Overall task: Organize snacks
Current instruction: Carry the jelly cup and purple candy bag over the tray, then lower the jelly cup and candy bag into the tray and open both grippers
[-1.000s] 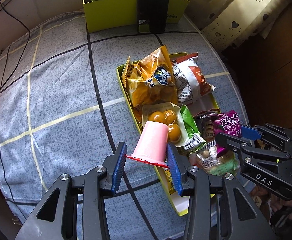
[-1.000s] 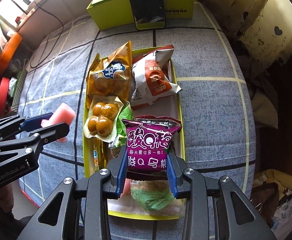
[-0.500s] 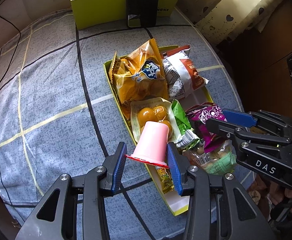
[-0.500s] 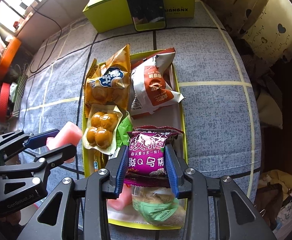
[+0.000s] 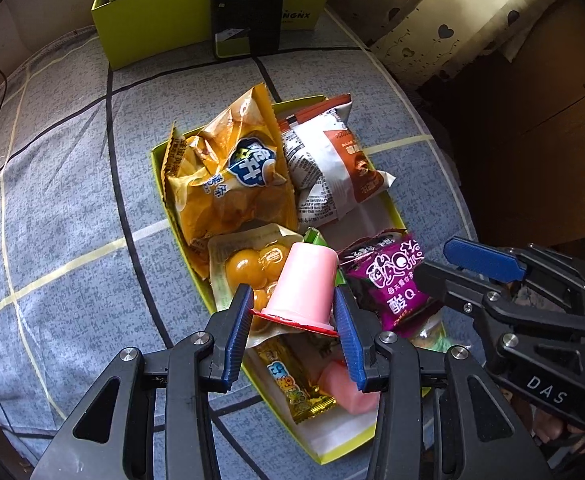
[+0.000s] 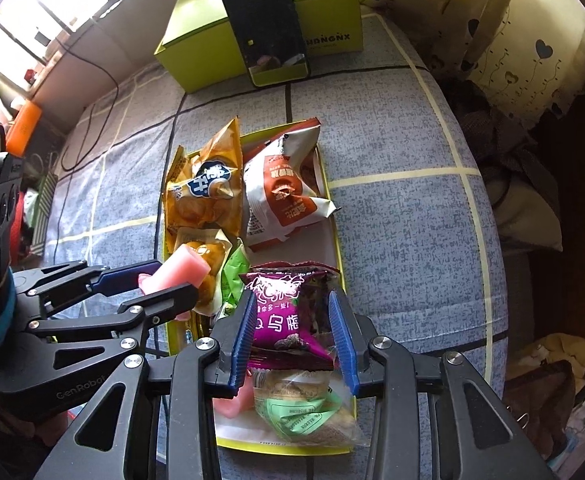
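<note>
A yellow-green tray (image 5: 157, 168) (image 6: 337, 240) on the bed holds an orange chip bag (image 5: 228, 176) (image 6: 204, 184), a white-and-brown packet (image 5: 328, 168) (image 6: 280, 196), a clear pack of yellow balls (image 5: 244, 268), a green-labelled bag (image 6: 304, 412) and a second pink cup (image 5: 352, 392). My left gripper (image 5: 292, 320) (image 6: 160, 284) is shut on a pink jelly cup (image 5: 304, 284) (image 6: 180, 270), held over the tray's near part. My right gripper (image 6: 292, 336) (image 5: 452, 264) is shut on a purple snack packet (image 6: 284, 320) (image 5: 392, 280), low over the tray.
A green box (image 5: 164, 28) (image 6: 212, 48) stands at the far edge of the bed with a black phone (image 5: 248, 4) (image 6: 264, 24) leaning on it. A black cable (image 6: 92, 120) lies at the left. The bed drops off at the right by a curtain (image 6: 512, 40).
My left gripper has carried the pink cup rightward, from beside the tray to over it. My right gripper has lowered the purple packet toward the tray's near end.
</note>
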Demonstrator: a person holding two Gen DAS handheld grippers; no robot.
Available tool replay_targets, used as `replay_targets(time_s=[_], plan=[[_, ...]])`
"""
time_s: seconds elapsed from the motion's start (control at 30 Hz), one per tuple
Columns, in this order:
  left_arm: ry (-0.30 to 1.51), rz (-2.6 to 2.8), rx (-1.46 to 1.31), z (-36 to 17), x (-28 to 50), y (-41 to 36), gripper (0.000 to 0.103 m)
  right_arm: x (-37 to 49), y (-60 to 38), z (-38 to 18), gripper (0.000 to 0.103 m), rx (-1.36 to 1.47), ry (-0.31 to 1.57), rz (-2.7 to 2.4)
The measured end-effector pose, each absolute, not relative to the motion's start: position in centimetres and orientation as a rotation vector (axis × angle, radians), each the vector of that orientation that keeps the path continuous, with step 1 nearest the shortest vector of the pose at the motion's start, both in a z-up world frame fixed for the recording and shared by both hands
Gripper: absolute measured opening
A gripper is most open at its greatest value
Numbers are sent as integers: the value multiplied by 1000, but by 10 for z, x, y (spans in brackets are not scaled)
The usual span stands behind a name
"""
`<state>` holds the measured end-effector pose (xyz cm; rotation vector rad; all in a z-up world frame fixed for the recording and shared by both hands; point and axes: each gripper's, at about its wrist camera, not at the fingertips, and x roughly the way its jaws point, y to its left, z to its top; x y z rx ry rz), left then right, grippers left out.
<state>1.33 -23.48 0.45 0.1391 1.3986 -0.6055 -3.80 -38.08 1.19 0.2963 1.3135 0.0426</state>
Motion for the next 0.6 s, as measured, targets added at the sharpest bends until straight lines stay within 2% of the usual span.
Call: replay_targets(time_s=[0.6], plan=[[1373,-631,103,18,17,-239,43,-35,-379,15,35,288,1306,39]])
